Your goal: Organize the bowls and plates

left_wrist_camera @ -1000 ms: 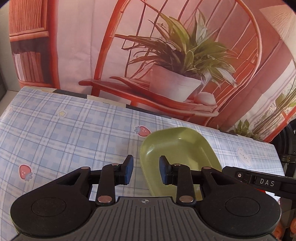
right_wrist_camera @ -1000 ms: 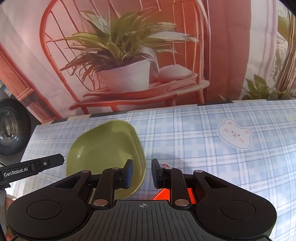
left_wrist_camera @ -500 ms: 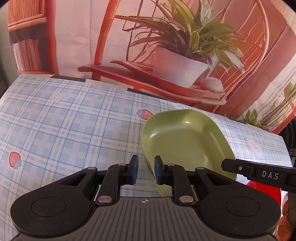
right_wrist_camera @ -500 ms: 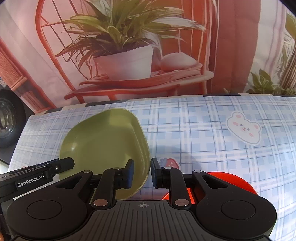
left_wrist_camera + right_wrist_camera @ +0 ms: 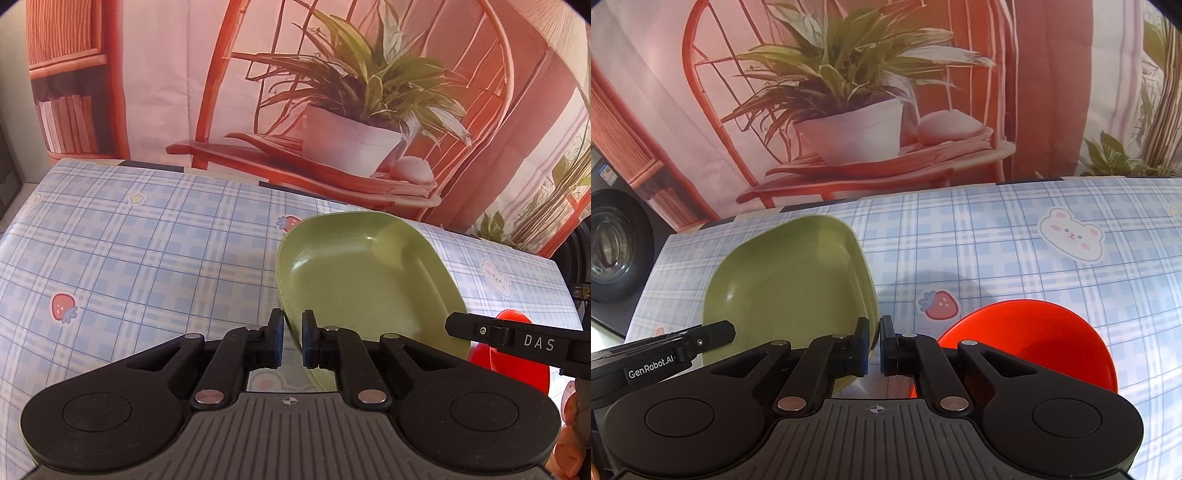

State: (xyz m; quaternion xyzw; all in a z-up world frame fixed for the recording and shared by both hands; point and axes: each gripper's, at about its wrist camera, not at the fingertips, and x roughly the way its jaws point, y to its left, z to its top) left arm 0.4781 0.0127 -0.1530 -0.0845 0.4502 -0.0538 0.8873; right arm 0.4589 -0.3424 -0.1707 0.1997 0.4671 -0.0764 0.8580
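Left gripper (image 5: 289, 341) pinches left rim of green dish (image 5: 364, 291), likely to lift or steady it

Right gripper (image 5: 874, 347) nearly closed beside dish's right rim, gripping nothing visible

Red bowl (image 5: 1045, 339) just right of dish, probably next to stack

Both near front edge of checked table (image 5: 1015, 258); far half bare

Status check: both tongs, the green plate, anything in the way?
Left tongs shut on green plate rim, plate tilted up. Right tongs nearly shut, empty. Red bowl beside plate.
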